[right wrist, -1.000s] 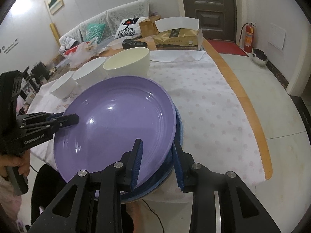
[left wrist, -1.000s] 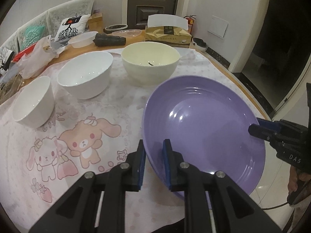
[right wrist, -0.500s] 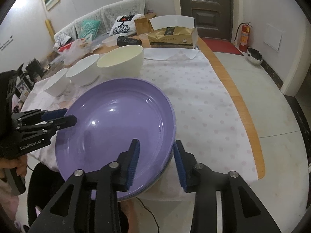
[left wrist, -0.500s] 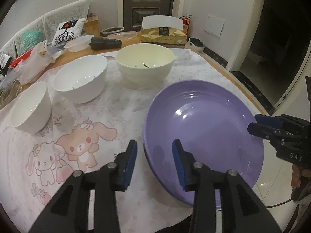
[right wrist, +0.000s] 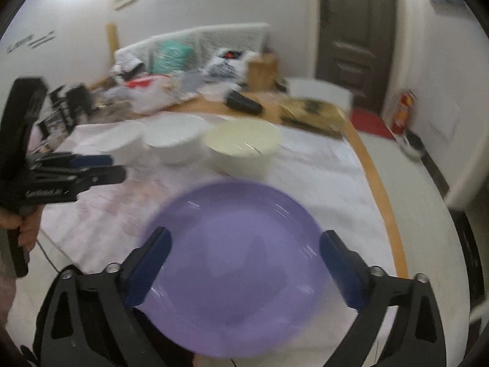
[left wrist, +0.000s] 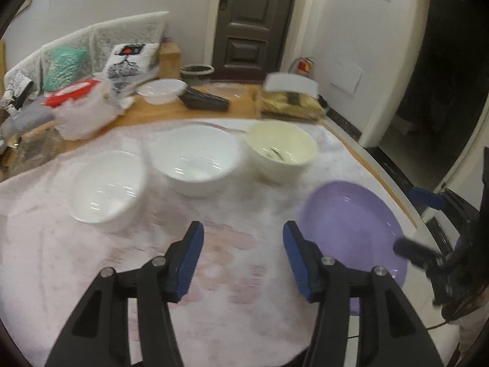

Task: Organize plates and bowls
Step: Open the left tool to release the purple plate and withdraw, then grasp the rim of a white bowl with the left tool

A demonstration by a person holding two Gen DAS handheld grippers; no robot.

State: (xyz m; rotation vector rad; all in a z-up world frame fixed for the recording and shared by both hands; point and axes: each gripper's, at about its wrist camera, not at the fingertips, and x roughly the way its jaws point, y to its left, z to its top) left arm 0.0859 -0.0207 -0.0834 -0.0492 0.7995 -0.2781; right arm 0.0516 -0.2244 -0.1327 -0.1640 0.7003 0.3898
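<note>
Both my fingers just opened, nothing between them: left gripper (left wrist: 241, 261) half-spread, right gripper (right wrist: 244, 270) at full spread. Round purple plastic plate (right wrist: 238, 263) released flat at near edge of counter (right wrist: 321, 165), likely topping plate stack. Beyond: cream bowl (left wrist: 281, 150), two white ceramic bowls (left wrist: 195, 159) (left wrist: 107, 185) in row, probably next to nest.

Home living-dining room, cushioned sofa (left wrist: 91, 52), clothed dining table (left wrist: 244, 321), entry door (left wrist: 250, 24)

White lettering on left claw (right wrist: 119, 169) body, blurred, unreadable. Wall lettering, box print also illegible. No readable text.
</note>
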